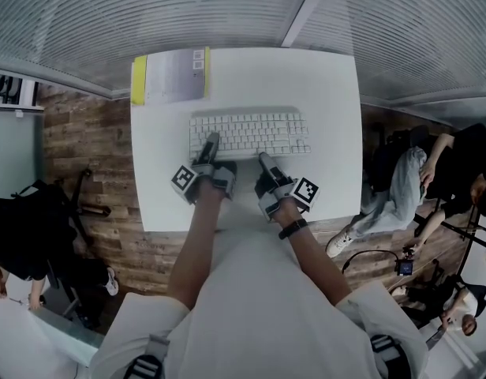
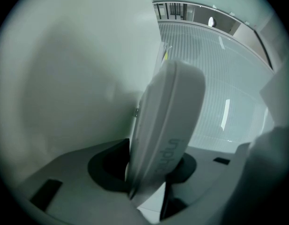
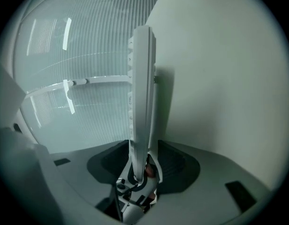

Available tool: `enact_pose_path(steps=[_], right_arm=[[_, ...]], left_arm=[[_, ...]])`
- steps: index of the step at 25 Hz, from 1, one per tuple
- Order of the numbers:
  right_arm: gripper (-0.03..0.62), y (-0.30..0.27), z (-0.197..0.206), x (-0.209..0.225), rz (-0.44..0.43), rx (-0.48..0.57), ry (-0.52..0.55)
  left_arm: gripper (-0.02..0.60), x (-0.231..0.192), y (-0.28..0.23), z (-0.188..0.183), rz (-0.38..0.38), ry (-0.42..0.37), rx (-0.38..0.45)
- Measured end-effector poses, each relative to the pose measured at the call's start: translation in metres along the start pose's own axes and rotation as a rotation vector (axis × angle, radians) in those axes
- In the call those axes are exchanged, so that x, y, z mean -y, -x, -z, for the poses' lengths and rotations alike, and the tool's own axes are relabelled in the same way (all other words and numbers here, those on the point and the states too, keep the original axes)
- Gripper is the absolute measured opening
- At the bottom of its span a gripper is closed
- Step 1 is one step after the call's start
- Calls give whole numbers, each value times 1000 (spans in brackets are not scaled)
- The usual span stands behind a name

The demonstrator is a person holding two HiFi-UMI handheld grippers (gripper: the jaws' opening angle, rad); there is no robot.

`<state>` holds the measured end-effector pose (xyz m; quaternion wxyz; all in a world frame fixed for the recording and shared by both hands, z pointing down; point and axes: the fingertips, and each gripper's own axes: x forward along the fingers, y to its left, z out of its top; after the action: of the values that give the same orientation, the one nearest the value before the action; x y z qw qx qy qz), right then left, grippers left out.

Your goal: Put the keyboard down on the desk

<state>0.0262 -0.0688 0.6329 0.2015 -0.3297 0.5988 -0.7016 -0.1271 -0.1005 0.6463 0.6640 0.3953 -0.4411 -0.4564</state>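
Note:
A white keyboard (image 1: 249,133) lies flat across the middle of the white desk (image 1: 330,101). Both grippers hold its near edge. My left gripper (image 1: 211,147) is shut on the keyboard's left part, my right gripper (image 1: 264,161) on its middle. In the left gripper view the keyboard (image 2: 169,121) runs edge-on out of the shut gripper (image 2: 149,172), with the desk top (image 2: 64,78) close beside it. In the right gripper view the keyboard (image 3: 140,97) stands thin and edge-on in the shut gripper (image 3: 140,168), casting a shadow on the desk (image 3: 219,78). I cannot tell whether it touches the desk.
A grey booklet with a yellow edge (image 1: 172,76) lies at the desk's back left corner. A ribbed glass wall (image 1: 227,6) stands behind the desk. A black chair (image 1: 46,212) is at the left, and a seated person (image 1: 456,172) is at the right on the wooden floor.

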Motion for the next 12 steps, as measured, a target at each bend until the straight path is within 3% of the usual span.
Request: enact_pose_path(steps=[5, 12], right_arm=[[181, -8, 14, -2, 1, -38, -17], [181, -12, 10, 0, 18, -16, -46]], left_arm=[[150, 0, -1, 1, 2, 4, 4], [150, 1, 0, 2, -3, 11, 9]])
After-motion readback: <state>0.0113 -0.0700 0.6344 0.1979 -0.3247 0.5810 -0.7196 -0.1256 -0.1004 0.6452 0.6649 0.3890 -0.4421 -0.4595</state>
